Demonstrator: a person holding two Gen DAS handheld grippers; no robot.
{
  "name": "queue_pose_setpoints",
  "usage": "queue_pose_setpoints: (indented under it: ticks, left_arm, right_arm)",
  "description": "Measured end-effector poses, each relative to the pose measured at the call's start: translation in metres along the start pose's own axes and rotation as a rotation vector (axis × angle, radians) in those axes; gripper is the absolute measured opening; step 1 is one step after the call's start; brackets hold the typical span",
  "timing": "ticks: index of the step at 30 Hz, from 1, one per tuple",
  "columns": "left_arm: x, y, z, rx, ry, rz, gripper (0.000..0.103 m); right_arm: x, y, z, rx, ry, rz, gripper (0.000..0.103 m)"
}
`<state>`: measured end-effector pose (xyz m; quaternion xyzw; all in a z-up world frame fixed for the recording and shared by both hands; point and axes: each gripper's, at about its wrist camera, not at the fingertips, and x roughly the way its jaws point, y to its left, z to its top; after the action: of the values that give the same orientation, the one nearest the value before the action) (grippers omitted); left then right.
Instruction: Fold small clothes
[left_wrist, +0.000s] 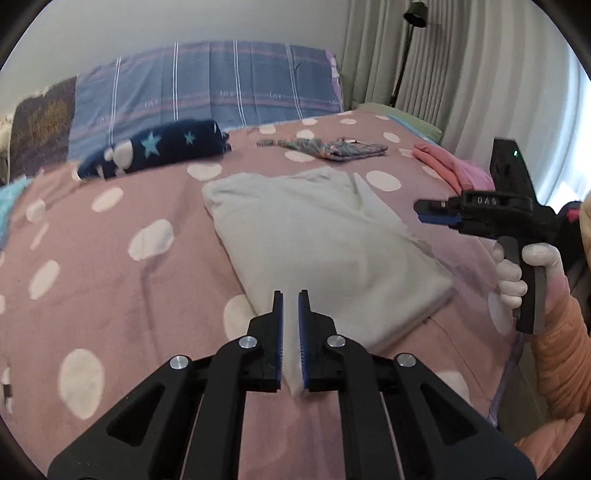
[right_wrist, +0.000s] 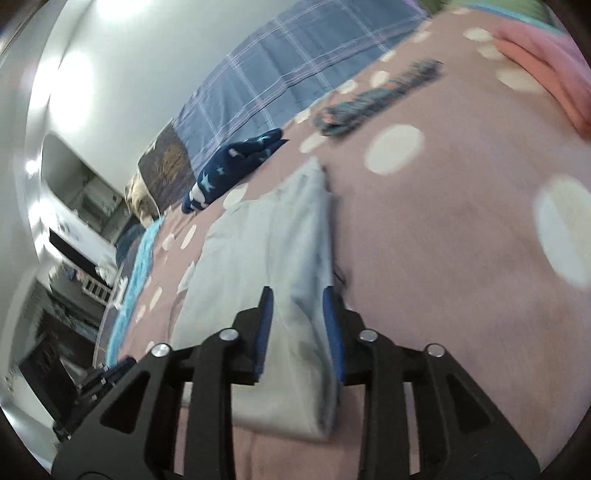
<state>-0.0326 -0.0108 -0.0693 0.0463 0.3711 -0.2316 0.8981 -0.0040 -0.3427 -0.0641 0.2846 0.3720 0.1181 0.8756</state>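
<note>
A folded pale grey garment (left_wrist: 325, 243) lies flat on the pink polka-dot bedspread (left_wrist: 110, 266). My left gripper (left_wrist: 291, 295) hovers over its near corner with the jaws a narrow gap apart, nothing gripped. My right gripper (left_wrist: 424, 212) shows at the right of the left wrist view, held in a gloved hand above the bed, jaws nearly together. In the right wrist view the right gripper (right_wrist: 299, 295) is tilted and sits above the garment (right_wrist: 266, 258) near its right edge, with the jaws apart and empty.
A folded navy star-print garment (left_wrist: 155, 151), a multicoloured folded garment (left_wrist: 328, 147) and a pink garment (left_wrist: 454, 166) lie further back on the bed. A blue plaid quilt (left_wrist: 207, 85) lines the wall. Curtains and a floor lamp (left_wrist: 410, 48) stand at the right.
</note>
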Motion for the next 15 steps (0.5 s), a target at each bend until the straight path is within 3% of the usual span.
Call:
queue_pose_setpoints:
  ticks: [2, 5, 9, 15]
  left_arm:
    - [0.022, 0.005, -0.003, -0.04, 0.071, -0.022, 0.023]
    - [0.048, 0.005, -0.02, -0.047, 0.152, -0.011, 0.038]
    - [0.049, 0.011, -0.031, -0.089, 0.121, -0.056, 0.04]
    - [0.049, 0.015, -0.035, -0.109, 0.094, -0.089, 0.042]
  right_arm:
    - [0.009, 0.009, 0.008, -0.026, 0.008, -0.003, 0.04]
    - [0.026, 0.027, 0.022, -0.071, 0.037, 0.001, 0.04]
    - [0.055, 0.06, 0.038, -0.191, 0.078, -0.014, 0.041]
    - [0.142, 0.133, 0.054, -0.349, 0.212, 0.027, 0.039]
